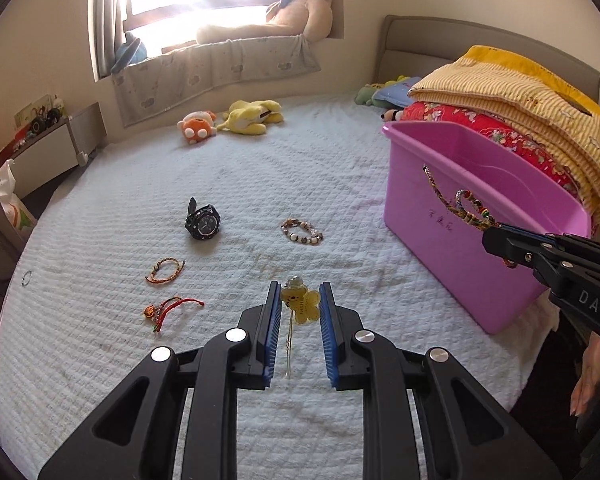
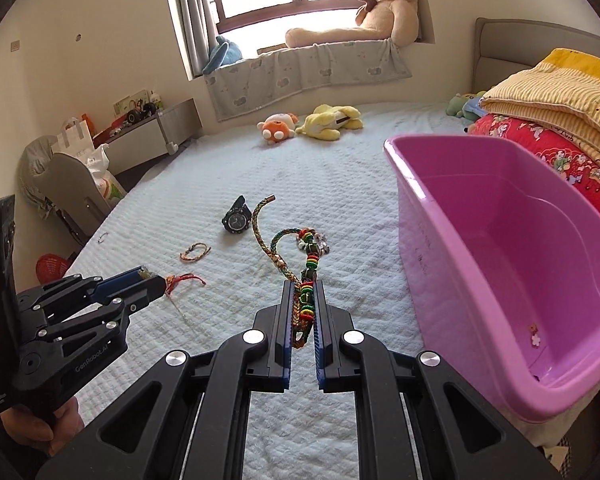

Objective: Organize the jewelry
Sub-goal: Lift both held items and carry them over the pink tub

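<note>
Pinching the limp braided bracelets [image 2: 300,280] mid-length in the closed right gripper [image 2: 303,312], we are gripping the light pendant [image 1: 300,300] in the nearly closed left gripper [image 1: 300,308].

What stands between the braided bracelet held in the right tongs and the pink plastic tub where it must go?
Nothing visible does. The right tongs grip the multicoloured braided cord bracelet beside the pink plastic tub, whose open top is uncovered. Only its near wall must be cleared; a small flower charm lies inside.
</note>
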Demonstrator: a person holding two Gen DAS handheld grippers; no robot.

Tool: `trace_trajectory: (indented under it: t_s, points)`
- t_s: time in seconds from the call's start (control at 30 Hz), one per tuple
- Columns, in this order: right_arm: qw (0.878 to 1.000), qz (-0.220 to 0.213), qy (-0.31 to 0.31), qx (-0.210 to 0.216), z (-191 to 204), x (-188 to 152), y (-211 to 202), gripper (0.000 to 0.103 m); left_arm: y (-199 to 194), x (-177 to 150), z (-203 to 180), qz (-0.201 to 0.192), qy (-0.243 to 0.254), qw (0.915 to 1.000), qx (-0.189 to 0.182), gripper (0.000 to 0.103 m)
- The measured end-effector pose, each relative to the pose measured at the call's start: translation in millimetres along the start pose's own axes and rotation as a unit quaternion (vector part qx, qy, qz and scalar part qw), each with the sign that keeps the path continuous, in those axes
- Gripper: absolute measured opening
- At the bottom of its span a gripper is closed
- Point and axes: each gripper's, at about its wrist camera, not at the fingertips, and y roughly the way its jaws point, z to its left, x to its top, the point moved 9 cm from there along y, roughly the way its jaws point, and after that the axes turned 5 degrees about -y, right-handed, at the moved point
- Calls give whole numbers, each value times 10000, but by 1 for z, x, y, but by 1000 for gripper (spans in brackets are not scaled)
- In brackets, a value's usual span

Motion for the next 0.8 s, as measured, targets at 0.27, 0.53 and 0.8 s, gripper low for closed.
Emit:
trace_trajectory:
  t_s: [0.27, 0.53, 0.8]
  points:
    - [9992, -350, 201, -76, -41, 28, -49, 9, -35, 43, -56, -300, -23, 9988, -391, 19]
    - [9962, -564, 556, -364, -111, 52, -78, 9, -41, 114, -130, -630, 78, 9943, -860, 19]
    - [9925, -435, 904, -696, -183, 52, -83, 9, -4, 148, -208, -501, 315, 9916, -1148, 19]
